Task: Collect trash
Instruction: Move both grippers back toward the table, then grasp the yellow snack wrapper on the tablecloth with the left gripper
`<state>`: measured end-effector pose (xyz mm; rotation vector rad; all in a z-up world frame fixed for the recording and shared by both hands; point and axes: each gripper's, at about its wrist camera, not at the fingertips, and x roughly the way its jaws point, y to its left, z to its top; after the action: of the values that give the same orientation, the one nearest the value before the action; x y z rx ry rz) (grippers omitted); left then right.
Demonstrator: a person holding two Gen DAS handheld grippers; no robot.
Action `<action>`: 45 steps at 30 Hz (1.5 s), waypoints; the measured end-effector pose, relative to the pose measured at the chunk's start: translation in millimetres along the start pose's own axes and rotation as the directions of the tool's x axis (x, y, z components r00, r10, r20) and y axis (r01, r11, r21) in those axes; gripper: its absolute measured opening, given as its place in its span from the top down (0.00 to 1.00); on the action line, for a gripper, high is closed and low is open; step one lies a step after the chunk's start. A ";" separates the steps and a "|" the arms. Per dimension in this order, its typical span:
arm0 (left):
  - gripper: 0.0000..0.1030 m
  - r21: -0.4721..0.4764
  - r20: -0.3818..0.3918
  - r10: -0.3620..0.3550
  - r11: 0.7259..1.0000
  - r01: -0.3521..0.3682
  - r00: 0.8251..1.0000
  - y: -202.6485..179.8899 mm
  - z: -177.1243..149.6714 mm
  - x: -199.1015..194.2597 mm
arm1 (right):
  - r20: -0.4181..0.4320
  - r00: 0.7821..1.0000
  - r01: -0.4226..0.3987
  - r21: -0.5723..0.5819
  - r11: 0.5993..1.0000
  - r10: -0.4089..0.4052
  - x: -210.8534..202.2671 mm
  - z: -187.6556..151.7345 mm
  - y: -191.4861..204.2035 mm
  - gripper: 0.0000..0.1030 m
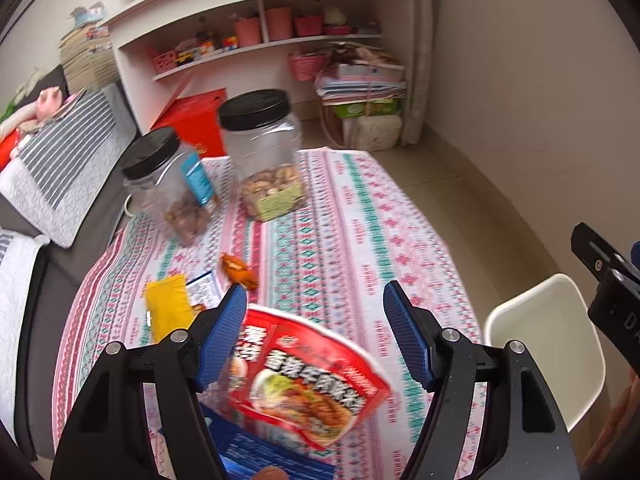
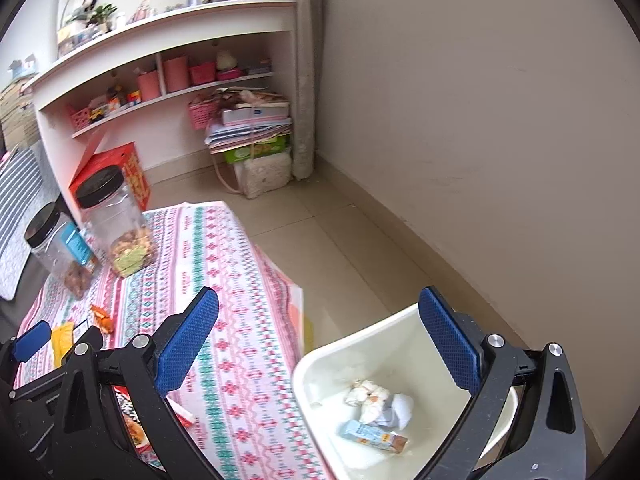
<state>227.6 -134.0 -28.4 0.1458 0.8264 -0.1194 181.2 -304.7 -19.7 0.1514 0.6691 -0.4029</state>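
Left tongs [image 1: 316, 336]: released, jaws standing wide. I have them over the red noodle wrapper [image 1: 308, 380] at the lower middle of the left view; the wrapper lies between the pads, touching neither as far as I can tell, so it is not gripped. I judge this the pick in hand.

Right tongs [image 2: 320, 340]: released, nothing between them. I hold them above the white bin [image 2: 340, 356] at the lower right of the right view, likely so its mouth stays in sight.

White bin: off the bench [image 2: 240, 280] edge, already holding crumpled tissue [image 2: 376, 400] and a small carton [image 2: 374, 436].

Trash left on the bench, lower left of the left view: yellow packet [image 1: 168, 304], orange wrapper [image 1: 240, 272], blue-and-white packet [image 1: 206, 286] partly behind the left pad.

Not trash, I judge: two black-lidded jars [image 1: 260, 152] of nuts at the far end.
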 end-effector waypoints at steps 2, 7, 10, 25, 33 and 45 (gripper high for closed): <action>0.32 -0.014 -0.014 0.014 1.000 -0.014 1.000 9.7 0.6 3.3 | -0.010 1.000 -0.016 -0.008 1.000 0.016 1.7 -0.6 8.1 0.07; 0.32 -0.050 -0.066 0.049 0.997 -0.052 0.997 33.5 2.4 17.9 | -0.037 0.997 -0.067 -0.022 0.998 0.066 5.5 -0.7 28.1 0.07; 0.32 -0.085 -0.103 0.064 0.994 -0.073 0.993 51.9 3.6 29.3 | -0.050 0.995 -0.091 -0.039 0.995 0.089 7.8 -0.3 43.4 0.07; 0.33 -0.332 -0.409 0.018 0.928 -0.167 0.913 176.8 -3.0 119.7 | -0.106 0.984 -0.156 -0.156 0.975 0.140 23.8 -2.5 92.4 0.07; 0.33 -0.442 -0.436 -0.066 0.884 -0.150 0.897 192.5 -11.4 149.8 | -0.141 0.980 -0.164 -0.174 0.971 0.141 32.8 -5.1 100.2 0.07; 0.72 -0.450 -0.410 -0.091 0.886 -0.114 0.907 210.9 -24.8 121.0 | -0.184 0.966 -0.223 -0.223 0.949 0.183 36.5 -11.7 126.1 0.07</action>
<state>325.2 71.8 -117.1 -0.2920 1.2666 0.1325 252.2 -198.0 -50.8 0.0205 0.8487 -0.1081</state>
